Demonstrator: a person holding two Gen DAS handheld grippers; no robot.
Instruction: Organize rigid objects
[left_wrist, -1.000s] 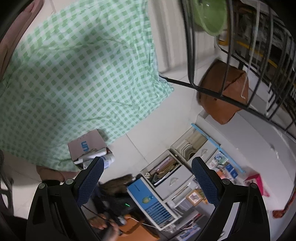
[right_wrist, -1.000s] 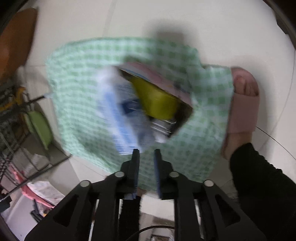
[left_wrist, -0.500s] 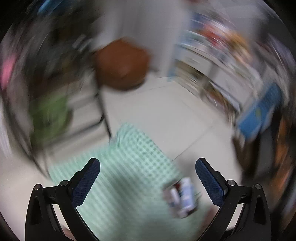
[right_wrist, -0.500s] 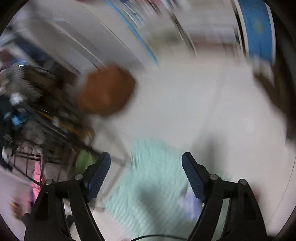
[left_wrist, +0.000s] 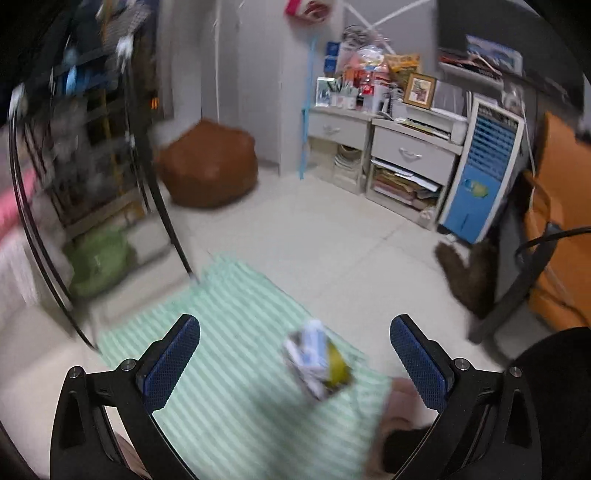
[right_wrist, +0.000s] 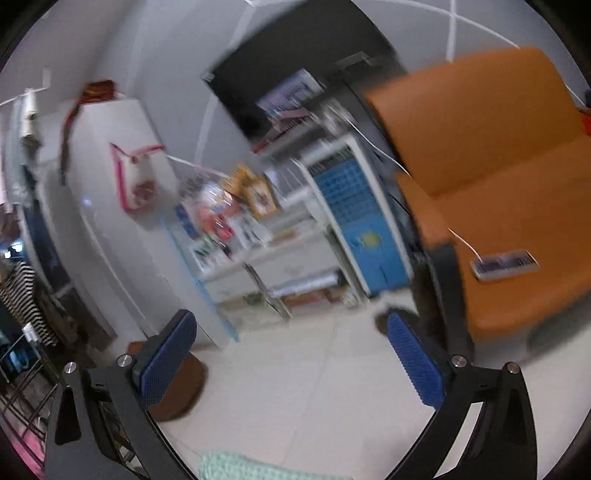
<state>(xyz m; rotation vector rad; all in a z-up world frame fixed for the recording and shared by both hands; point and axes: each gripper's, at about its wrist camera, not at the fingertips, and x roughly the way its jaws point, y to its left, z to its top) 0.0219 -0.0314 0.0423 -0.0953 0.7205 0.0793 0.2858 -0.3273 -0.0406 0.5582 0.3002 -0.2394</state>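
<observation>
Left wrist: one green cloth (left_wrist: 236, 354), one object pile (left_wrist: 318, 360)

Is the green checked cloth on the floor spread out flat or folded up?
Spread out flat. The green checked cloth lies open on the floor, with a small pile of packets on it.

A cloth (left_wrist: 236, 354) lies on the floor (left_wrist: 332, 240), a blurred pile of boxes (left_wrist: 317, 360) on its right part. Behind it sits a pouf (left_wrist: 208, 162); right of that, drawers (left_wrist: 384, 147), then a cooler (left_wrist: 480, 173). A rack (left_wrist: 88, 147) stands left. A phone (right_wrist: 504, 264) lies on the sofa (right_wrist: 509, 192).
</observation>
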